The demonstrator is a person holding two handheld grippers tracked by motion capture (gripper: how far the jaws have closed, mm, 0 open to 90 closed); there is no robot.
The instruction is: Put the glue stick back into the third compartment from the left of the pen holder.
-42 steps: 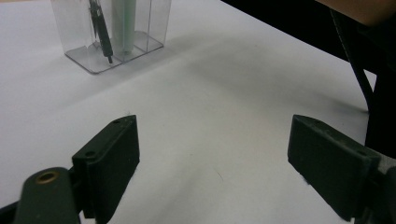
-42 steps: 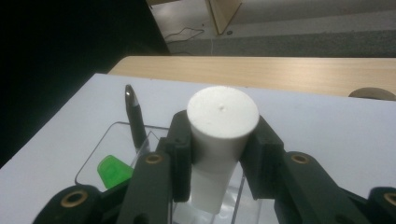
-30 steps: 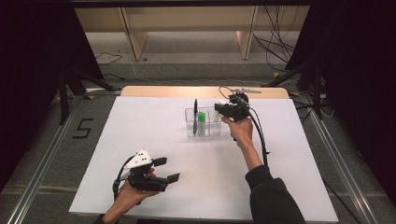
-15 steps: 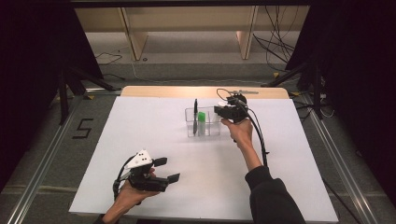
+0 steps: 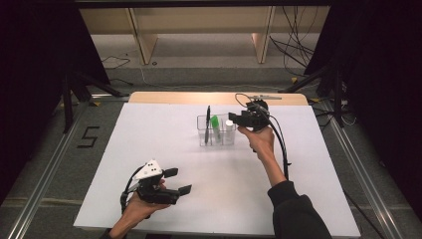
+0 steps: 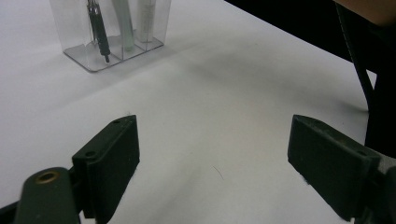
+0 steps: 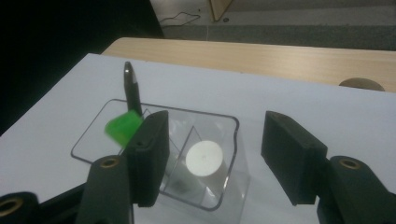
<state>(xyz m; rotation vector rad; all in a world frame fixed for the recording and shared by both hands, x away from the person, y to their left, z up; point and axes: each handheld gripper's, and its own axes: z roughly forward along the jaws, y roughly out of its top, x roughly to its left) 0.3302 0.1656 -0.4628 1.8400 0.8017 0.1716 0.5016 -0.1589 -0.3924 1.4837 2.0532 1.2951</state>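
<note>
My right gripper [image 7: 212, 156], jaws apart and empty, hangs just above the clear organizer [image 5: 215, 130] with the upright white-capped tube [image 7: 204, 158] directly below between them; left gripper [image 5: 171, 181], also spread, rests well apart near me.

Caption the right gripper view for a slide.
Open right gripper hovering above a clear organizer holding a black pen, green-capped marker and white tube.

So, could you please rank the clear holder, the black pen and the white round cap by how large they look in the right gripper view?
1. Clear holder, clearly largest.
2. Black pen, partly hidden by the jaw of the right hand-held gripper.
3. White round cap; close to the pen's visible part, so the ranking is unsure.
</note>
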